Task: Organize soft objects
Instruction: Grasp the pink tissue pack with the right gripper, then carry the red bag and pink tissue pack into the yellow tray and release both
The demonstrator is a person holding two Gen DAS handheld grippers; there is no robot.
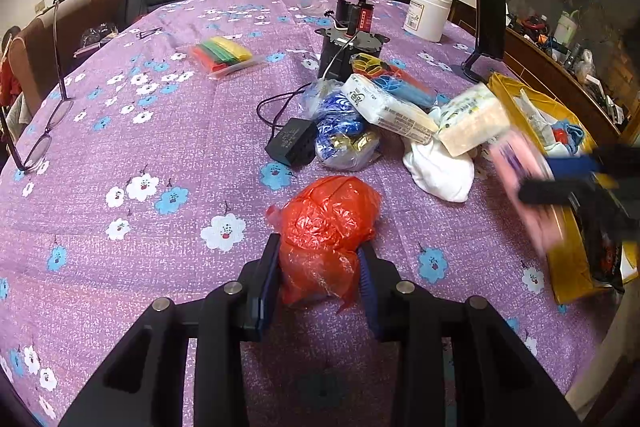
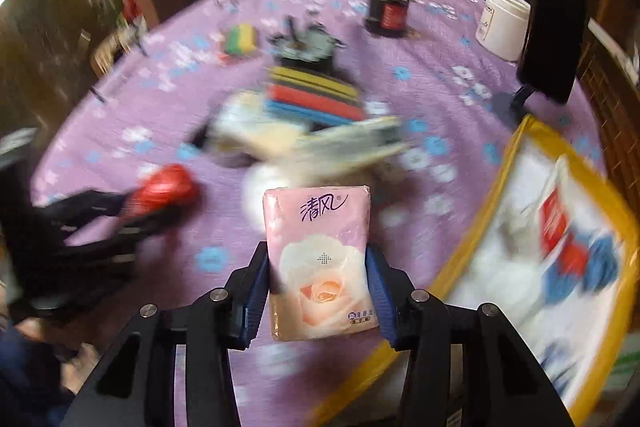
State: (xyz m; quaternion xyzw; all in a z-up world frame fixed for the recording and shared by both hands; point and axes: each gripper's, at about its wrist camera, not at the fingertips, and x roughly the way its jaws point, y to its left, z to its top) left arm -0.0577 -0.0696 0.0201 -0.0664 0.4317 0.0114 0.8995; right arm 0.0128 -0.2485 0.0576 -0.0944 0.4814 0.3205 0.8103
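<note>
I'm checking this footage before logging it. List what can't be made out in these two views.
- Red plastic bag, left wrist view: contents hidden by crumpled plastic.
- Yellow-rimmed bin, right wrist view: contents smeared by motion blur, cut off by the frame edge.
- Pink tissue pack, left wrist view: print blurred.
- Pile of packs, right wrist view: labels blurred.

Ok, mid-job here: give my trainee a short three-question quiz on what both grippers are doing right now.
1. True or false: the left gripper is closed on the red plastic bag.
2. What does the right gripper hold? A) the white jar B) the pink tissue pack C) the glasses
3. Which container lies open at the table's edge beside the right gripper?

Key
1. True: both pads press the bag's sides.
2. B
3. The yellow-trimmed bag, which already has cloth items inside.
</note>
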